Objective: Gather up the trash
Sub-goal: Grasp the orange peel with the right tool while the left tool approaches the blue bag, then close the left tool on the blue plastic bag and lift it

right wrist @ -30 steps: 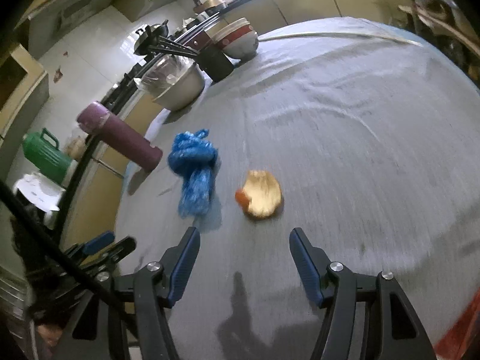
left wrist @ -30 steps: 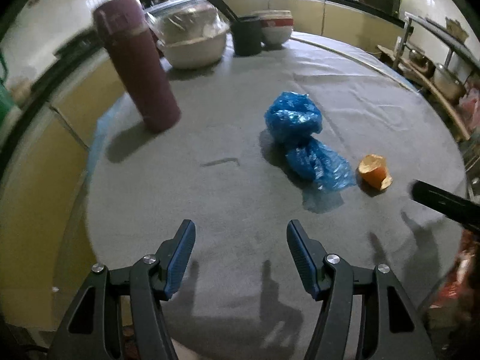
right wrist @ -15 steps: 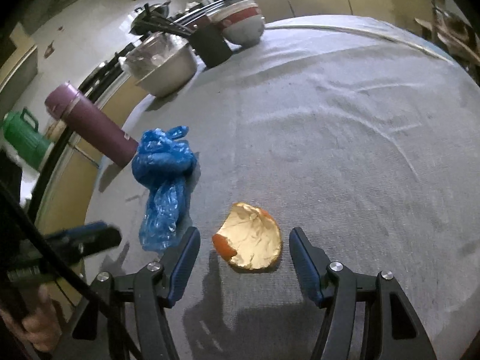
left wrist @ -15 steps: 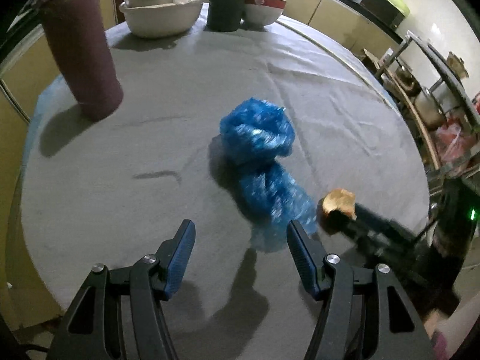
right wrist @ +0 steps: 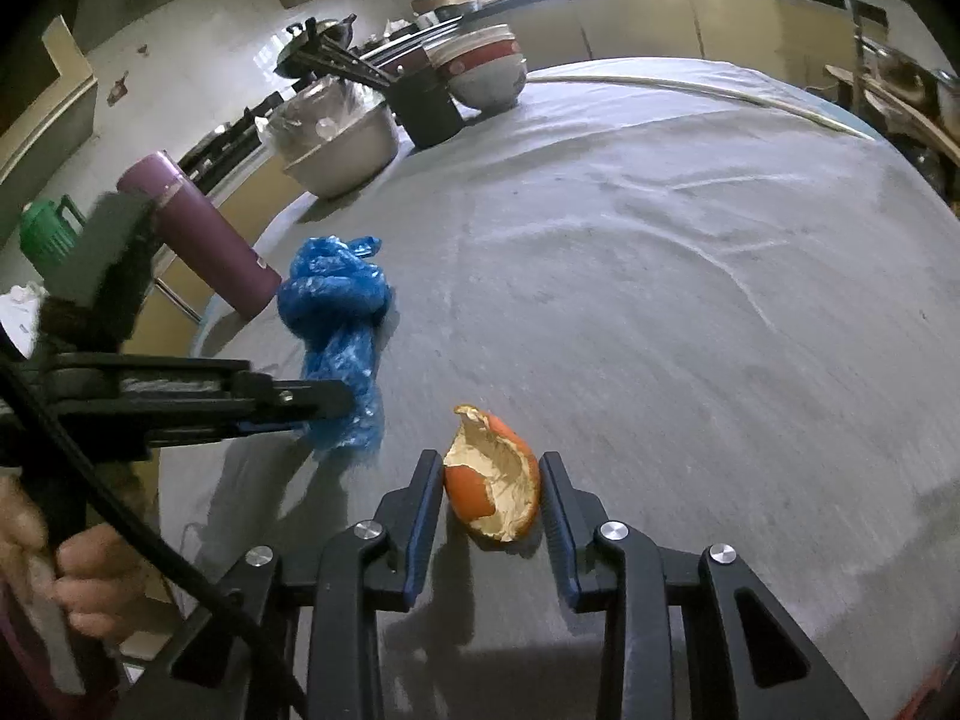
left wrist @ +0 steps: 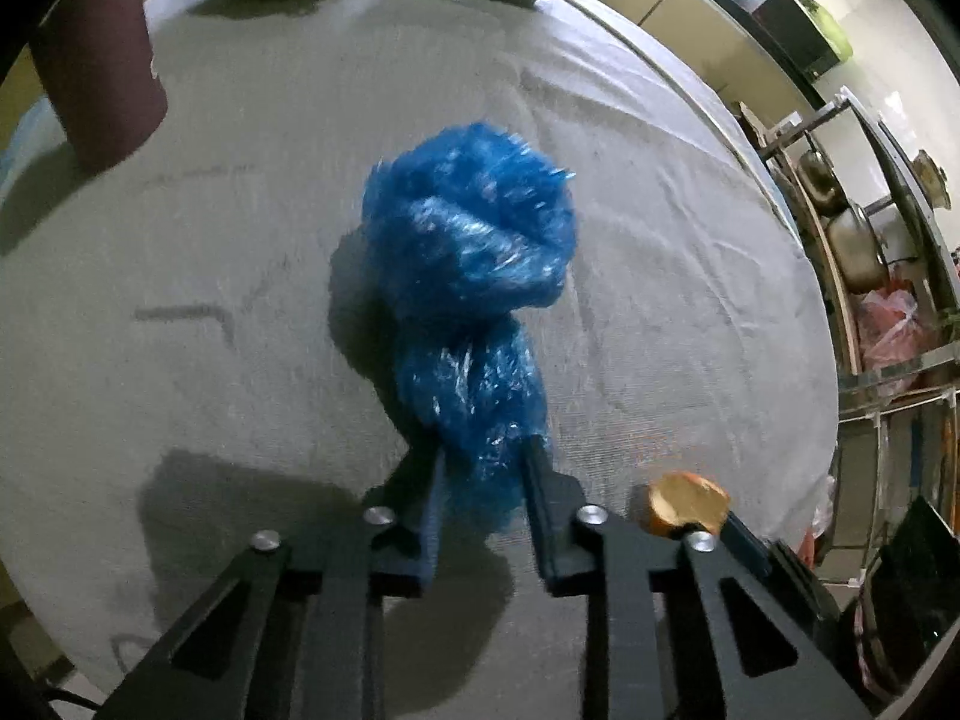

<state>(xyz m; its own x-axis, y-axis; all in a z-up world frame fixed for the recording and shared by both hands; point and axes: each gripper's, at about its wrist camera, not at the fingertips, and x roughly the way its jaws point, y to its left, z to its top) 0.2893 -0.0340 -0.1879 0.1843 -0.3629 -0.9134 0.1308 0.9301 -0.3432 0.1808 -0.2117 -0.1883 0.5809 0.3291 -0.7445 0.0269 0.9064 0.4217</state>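
A crumpled blue plastic bag (left wrist: pixel 468 240) lies on the grey-clothed table (left wrist: pixel 660 210). My left gripper (left wrist: pixel 480 450) points steeply down at it, jaws closing, with the bag's near tail pinched between the pads. In the right wrist view the same bag (right wrist: pixel 336 300) shows with the left gripper (right wrist: pixel 336 402) reaching in from the left. An orange peel (right wrist: pixel 492 492), pith up, sits between the pads of my right gripper (right wrist: pixel 489 462), which press on both of its edges. The peel (left wrist: pixel 684 504) also shows at the lower right of the left wrist view.
A purple flask (right wrist: pixel 204 234) stands left of the bag. At the table's far edge are a covered metal bowl (right wrist: pixel 342 144), a black cup (right wrist: pixel 429 108) and stacked bowls (right wrist: pixel 486 72). A rack with pots (left wrist: pixel 852 228) stands off the right. A hand (right wrist: pixel 90 576) holds the left tool.
The left gripper came forward and down over the blue bag and its jaws narrowed onto the tail. The right gripper's jaws closed from wide apart onto the orange peel.
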